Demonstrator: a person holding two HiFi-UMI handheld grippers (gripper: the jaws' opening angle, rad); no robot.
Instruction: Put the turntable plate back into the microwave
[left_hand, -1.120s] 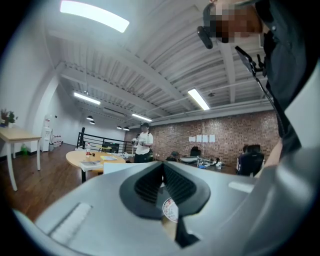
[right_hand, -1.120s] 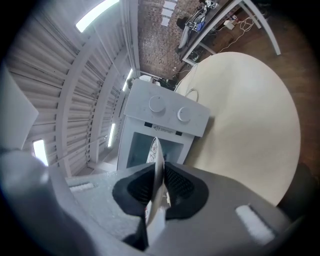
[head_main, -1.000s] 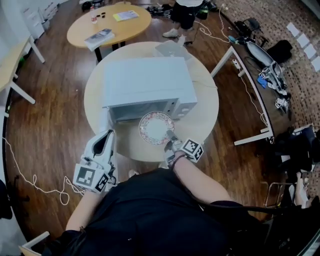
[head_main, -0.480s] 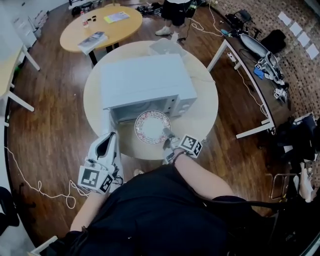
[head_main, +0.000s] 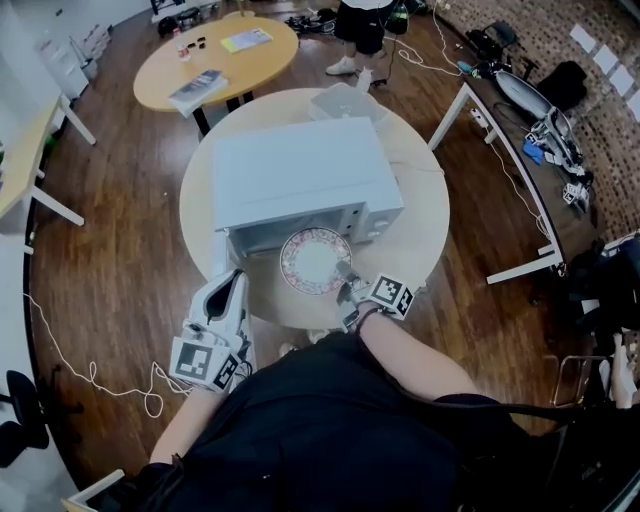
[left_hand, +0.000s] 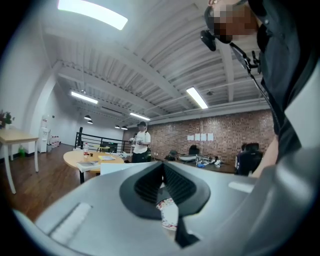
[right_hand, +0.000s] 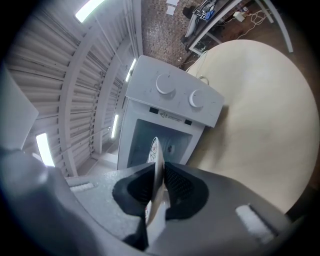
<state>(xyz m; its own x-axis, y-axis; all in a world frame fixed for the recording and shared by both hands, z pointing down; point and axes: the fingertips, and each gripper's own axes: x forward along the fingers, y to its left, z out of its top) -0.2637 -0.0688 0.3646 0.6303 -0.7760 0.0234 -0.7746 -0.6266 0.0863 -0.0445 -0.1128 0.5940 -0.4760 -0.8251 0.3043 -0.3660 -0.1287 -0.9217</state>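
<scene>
The turntable plate (head_main: 315, 258), pinched at its near rim by the right gripper (head_main: 347, 274), hangs mostly outside the open mouth of the white microwave (head_main: 300, 170) on a round table (head_main: 422, 225), the left gripper (head_main: 232, 282) alongside, jaws pressed together.

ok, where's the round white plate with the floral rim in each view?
Head view: round white floral-rimmed plate centre, at the white microwave opening, right gripper on its near edge.
Left gripper view: probably the patterned sliver low between the jaws.
Right gripper view: edge-on, clamped, centre-bottom.
Landmark: the microwave.
</scene>
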